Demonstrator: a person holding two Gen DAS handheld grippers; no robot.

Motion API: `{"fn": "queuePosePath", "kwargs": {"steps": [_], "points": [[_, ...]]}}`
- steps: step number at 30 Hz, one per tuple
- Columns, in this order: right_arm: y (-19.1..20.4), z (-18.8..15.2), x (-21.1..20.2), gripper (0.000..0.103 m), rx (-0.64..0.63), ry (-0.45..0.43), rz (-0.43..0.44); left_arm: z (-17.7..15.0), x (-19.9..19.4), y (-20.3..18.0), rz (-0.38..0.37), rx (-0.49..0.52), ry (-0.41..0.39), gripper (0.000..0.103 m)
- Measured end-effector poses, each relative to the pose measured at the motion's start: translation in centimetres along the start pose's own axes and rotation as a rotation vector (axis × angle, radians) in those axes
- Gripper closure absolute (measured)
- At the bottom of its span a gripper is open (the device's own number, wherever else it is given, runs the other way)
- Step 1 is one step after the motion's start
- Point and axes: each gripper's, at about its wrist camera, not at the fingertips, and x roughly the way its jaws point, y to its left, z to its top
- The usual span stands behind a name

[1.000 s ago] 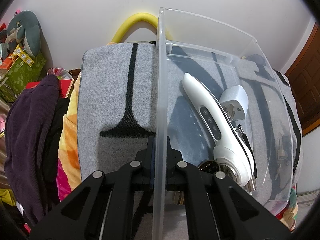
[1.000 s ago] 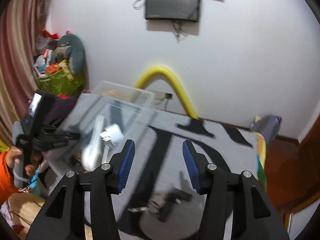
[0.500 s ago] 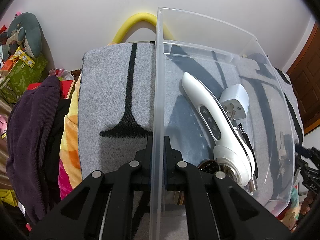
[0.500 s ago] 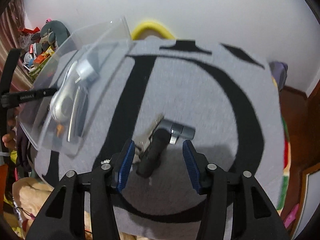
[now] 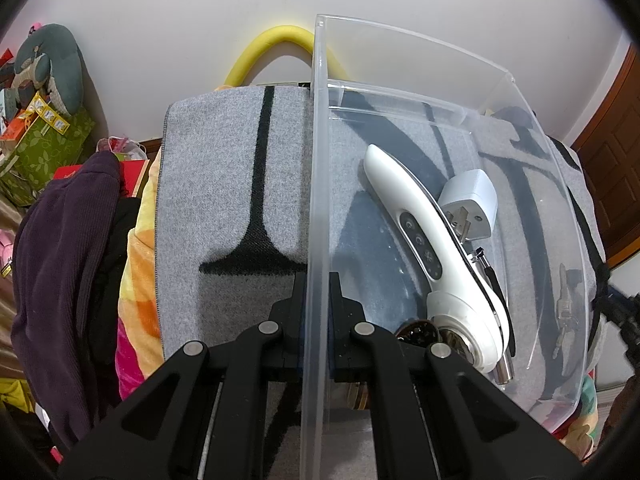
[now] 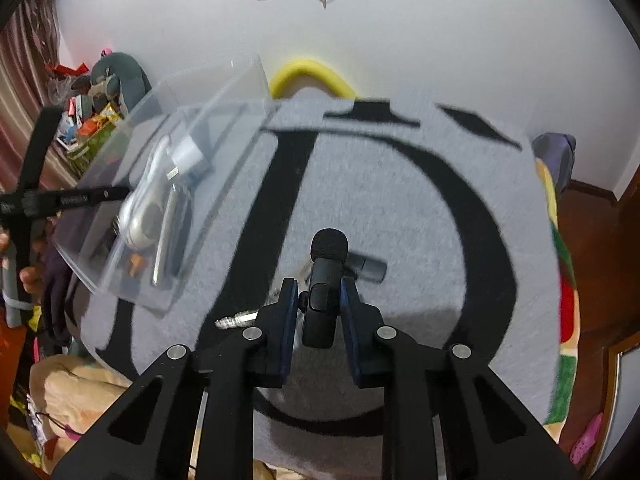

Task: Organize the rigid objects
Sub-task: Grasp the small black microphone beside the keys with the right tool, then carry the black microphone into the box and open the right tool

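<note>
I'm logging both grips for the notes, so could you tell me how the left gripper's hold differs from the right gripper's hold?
The left gripper is shut on the thin wall of the clear plastic box, while the right gripper is shut on a small black microphone. The left grips an edge of a container that already holds items; the right grips a single loose item over the grey blanket. Both are black with blue pads and closed on something.

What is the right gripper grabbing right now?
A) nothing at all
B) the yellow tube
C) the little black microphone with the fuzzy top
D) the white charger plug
C: in the right wrist view the right gripper has its blue pads pressed on both sides of the black microphone, while the white charger plug lies inside the clear box.
</note>
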Motion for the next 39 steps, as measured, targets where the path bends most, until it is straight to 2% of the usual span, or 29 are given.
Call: {"fn": "queuePosePath", "kwargs": {"steps": [8,15,21,28,33,34,36,39], "points": [[2.1,4.0,-3.3,0.084,-0.028,-0.128,0.038,0.1,0.0,0.1,-0.002,-0.002,0.001,0.098],[6.9,7.1,-3.8,0.084,-0.090,-0.206,0.108,0.1,0.0,0.0,-0.003,-0.002,0.001,0.098],[10.6,8.1,-0.7,0.084,-0.144,-0.163,0.128,0.1,0.0,0.0,-0.004,-0.003,0.000,0.098],[12.6,7.7,4.3,0.084,-0.200,-0.061,0.074,0.1,0.0,0.0,-0.004,-0.003,0.000,0.098],[14.0,7.1,5.1,0.082,-0.265,-0.056,0.006,0.1,0.1,0.0,-0.004,-0.004,0.000,0.098],[14.2,7.0,5.1,0.082,-0.276,-0.053,-0.001,0.1,0.1,-0.1,-0.004,-0.004,0.001,0.098],[14.2,6.8,4.8,0.073,-0.282,-0.047,0.017,0.2,0.2,-0.1,-0.004,-0.004,0.001,0.098],[13.8,6.9,4.1,0.069,-0.273,-0.057,0.035,0.2,0.2,-0.1,-0.004,-0.004,0.001,0.098]]}}
